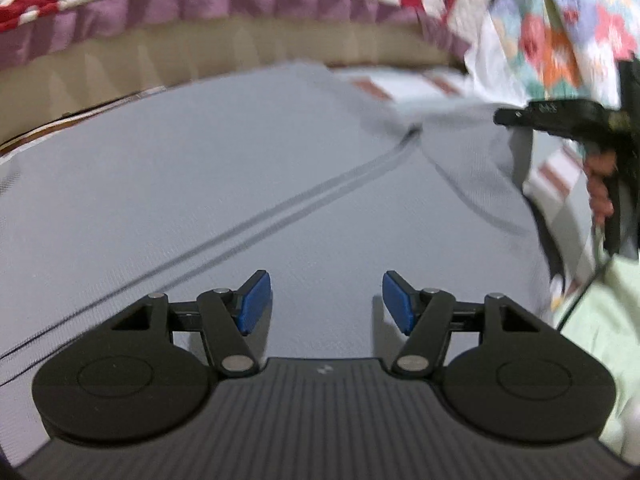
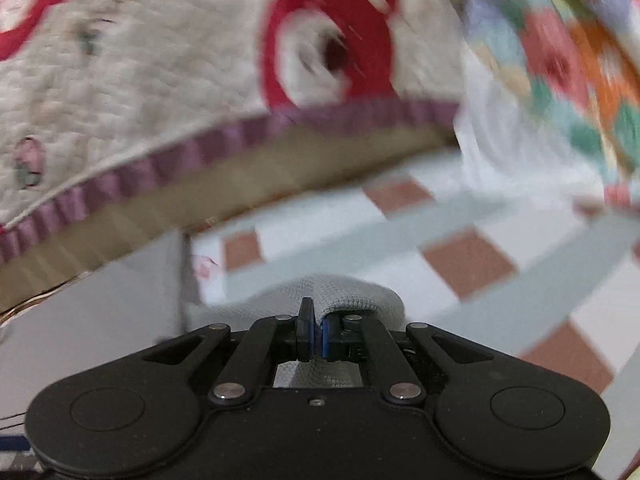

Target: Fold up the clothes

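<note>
A grey garment (image 1: 224,184) with two thin dark stripes lies spread flat and fills most of the left wrist view. My left gripper (image 1: 326,302) is open and empty, its blue pads just above the cloth. My right gripper (image 2: 316,336) is shut on a fold of the grey garment (image 2: 352,294) and lifts it off the surface. The right gripper also shows in the left wrist view (image 1: 560,118) at the right, holding the garment's far right edge up, with a hand behind it.
The garment lies on a checked sheet (image 2: 472,264) of white, grey and brown squares. A quilted cream blanket with red prints and a purple frill (image 2: 168,80) hangs behind. A floral cloth (image 2: 580,60) is at the right. Pale green fabric (image 1: 600,320) lies at the right edge.
</note>
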Demonstrator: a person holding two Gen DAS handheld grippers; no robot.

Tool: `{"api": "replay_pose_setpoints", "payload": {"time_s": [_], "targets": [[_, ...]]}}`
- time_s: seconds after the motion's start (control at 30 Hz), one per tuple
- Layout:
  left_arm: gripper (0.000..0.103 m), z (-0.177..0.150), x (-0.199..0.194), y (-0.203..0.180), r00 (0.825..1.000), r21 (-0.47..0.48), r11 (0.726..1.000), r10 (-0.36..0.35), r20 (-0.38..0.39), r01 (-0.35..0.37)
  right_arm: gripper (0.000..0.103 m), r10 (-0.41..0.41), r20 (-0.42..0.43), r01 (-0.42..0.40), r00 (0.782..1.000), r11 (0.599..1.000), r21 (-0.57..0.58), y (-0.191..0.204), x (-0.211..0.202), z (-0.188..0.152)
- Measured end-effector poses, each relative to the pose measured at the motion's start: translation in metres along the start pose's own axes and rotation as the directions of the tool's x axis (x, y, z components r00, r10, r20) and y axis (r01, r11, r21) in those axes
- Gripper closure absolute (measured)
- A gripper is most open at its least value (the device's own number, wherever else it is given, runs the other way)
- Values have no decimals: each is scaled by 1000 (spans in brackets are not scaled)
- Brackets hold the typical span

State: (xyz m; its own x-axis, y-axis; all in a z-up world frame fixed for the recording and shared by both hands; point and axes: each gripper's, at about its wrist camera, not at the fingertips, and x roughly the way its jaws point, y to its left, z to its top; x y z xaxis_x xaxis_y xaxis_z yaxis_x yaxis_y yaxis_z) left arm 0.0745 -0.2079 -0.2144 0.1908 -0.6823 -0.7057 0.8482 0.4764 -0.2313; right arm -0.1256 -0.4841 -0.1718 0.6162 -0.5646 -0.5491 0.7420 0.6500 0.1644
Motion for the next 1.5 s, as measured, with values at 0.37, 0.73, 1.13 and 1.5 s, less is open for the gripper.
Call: {"api": "replay_pose_setpoints", "payload": {"time_s": [0.37,0.73,1.13,1.5], "targets": [[41,-5,7,49,999,-234,971,49,16,-44,94,208,-333,-377,920,703,-603,126,-32,-91],[38,4,9,8,991,-4,1000,25,129,-25,56,42,-283,-234,958,686,-689,67,-66,-95],[35,39,22,-37,999,13,1000,-6,49,5,92,117,-257,-248,959,786,-567,48,-55,-108],[76,74,106,-103,995,312,946,-64,-81,87,93,136,-252,-258,958,791,-554,40,-57,-104]]}}
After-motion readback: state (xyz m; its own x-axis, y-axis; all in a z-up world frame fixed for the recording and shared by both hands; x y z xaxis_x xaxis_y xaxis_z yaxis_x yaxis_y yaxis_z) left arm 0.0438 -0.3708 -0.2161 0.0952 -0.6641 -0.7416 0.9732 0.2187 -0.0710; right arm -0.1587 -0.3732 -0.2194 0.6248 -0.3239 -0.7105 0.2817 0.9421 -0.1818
